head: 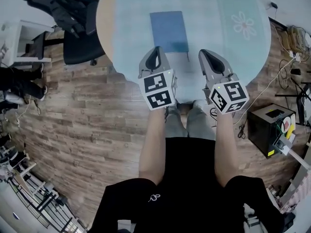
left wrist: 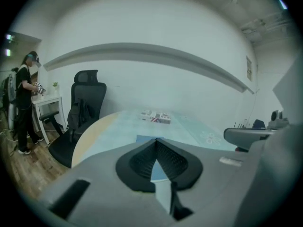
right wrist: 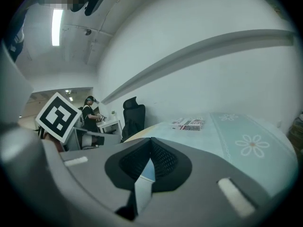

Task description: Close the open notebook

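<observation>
- Just beyond both sets of fingers: blue notebook [head: 168, 30], flat on the round table [head: 121, 38], cover shut.
- Left gripper [head: 156, 49]: fingers clenched together, nothing between them. Notebook's near left corner sits just ahead of the tips, no contact seen.
- Right gripper [head: 203, 53]: fingers clenched, empty. Notebook lies ahead and to their left.
- Flower print [head: 244, 24] on the table, ahead-right of the right fingers.
- Small printed boxes [right wrist: 189, 123] well beyond the fingers, at the table's far side.
- Black office chair [head: 73, 28] off to the left of the left fingers.
</observation>
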Demonstrator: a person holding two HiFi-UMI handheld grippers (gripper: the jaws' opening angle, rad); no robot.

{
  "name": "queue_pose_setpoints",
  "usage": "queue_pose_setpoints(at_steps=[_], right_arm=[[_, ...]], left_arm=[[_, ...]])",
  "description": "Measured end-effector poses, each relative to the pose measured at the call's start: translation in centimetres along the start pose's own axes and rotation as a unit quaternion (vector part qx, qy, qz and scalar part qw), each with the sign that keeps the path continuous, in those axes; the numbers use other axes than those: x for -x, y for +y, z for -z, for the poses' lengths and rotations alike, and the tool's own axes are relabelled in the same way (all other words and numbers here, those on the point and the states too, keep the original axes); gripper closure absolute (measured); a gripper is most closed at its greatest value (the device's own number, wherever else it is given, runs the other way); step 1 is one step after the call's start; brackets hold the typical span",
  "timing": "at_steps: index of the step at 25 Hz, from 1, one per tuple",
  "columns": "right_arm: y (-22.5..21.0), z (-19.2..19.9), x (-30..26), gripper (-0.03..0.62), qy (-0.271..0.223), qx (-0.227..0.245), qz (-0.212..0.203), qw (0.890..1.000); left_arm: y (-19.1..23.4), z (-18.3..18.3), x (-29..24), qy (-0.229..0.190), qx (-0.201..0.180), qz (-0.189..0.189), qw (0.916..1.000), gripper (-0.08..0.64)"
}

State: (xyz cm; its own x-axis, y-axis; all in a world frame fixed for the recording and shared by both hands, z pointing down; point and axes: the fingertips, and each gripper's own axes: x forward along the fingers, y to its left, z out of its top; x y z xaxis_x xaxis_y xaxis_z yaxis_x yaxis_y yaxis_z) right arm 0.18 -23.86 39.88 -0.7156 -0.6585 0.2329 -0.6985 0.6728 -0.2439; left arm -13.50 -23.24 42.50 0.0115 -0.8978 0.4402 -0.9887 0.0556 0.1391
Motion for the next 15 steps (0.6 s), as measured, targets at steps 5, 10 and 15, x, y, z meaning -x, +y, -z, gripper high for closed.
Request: queue_pose_setpoints(at_steps=[5,10,15], right_arm=[[2.9,-4.1,-1.5,0.581,-0.035,0.023,-0.015,0.999],[4.7,-8.1,-1.9,0.581,-0.077,0.045,-0.01,0.996],[5.4,-11.5,-2.2,0.582,-0.097,0.057,0.009,0.994]], left_arm=[[0.9,-6.8,3.6,-0.112,0.032,0.059,0.9914,0.555],[1.9,-11.0,6.3,-0.157,0.022,0.06,0.9856,0.555],[2.4,-14.2,8.0,-0.193,-0.011,0.053,0.9797,0.556]])
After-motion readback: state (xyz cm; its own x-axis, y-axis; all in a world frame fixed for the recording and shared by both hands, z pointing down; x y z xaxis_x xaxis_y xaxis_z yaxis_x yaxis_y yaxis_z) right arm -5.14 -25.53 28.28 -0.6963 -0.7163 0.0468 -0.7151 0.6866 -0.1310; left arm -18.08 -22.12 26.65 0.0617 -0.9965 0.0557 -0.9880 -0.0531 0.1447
